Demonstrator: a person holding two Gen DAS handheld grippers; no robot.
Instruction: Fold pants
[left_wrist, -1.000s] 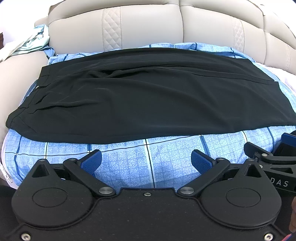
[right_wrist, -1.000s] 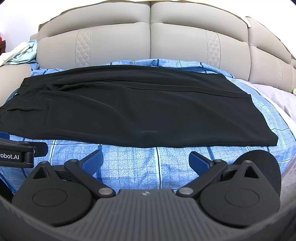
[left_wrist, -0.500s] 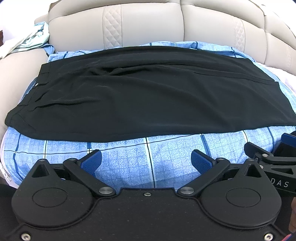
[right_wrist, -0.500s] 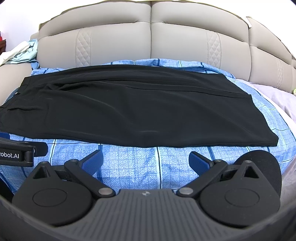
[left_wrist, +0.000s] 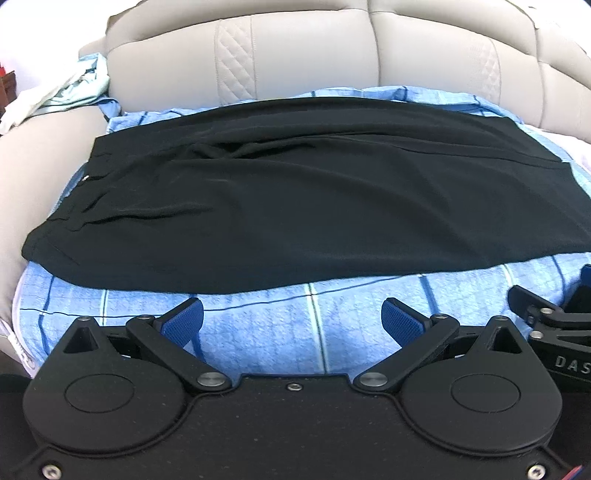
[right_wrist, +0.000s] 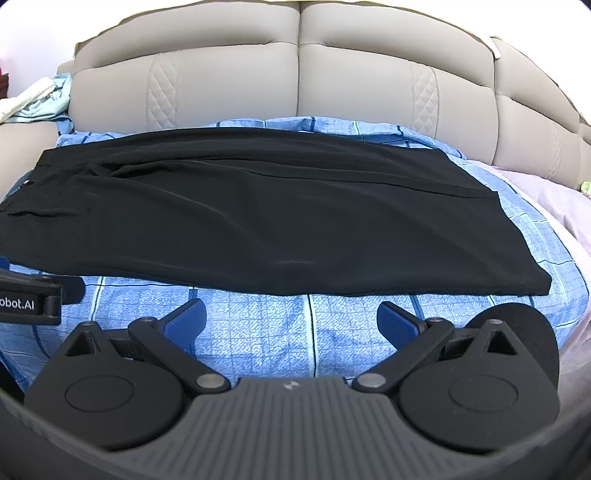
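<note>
While pants lie flat, both claws hover spread, empty.

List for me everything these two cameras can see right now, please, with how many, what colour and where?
pants: one, black, spread flat across the blue sheet, waistband to the left, hems to the right.
sheet: one, blue checked, under the pants.
headboard: one, beige, padded, behind the sheet.
clothes pile: one heap, pale green and white, far left on the beige padding.
lilac cover: one, at the right, beside the sheet.
left gripper: one, black with blue pads, jaws wide apart, over the sheet short of the near pants edge, holding nothing.
right gripper: one, black with blue pads, jaws wide apart, likewise short of the pants, holding nothing.
</note>
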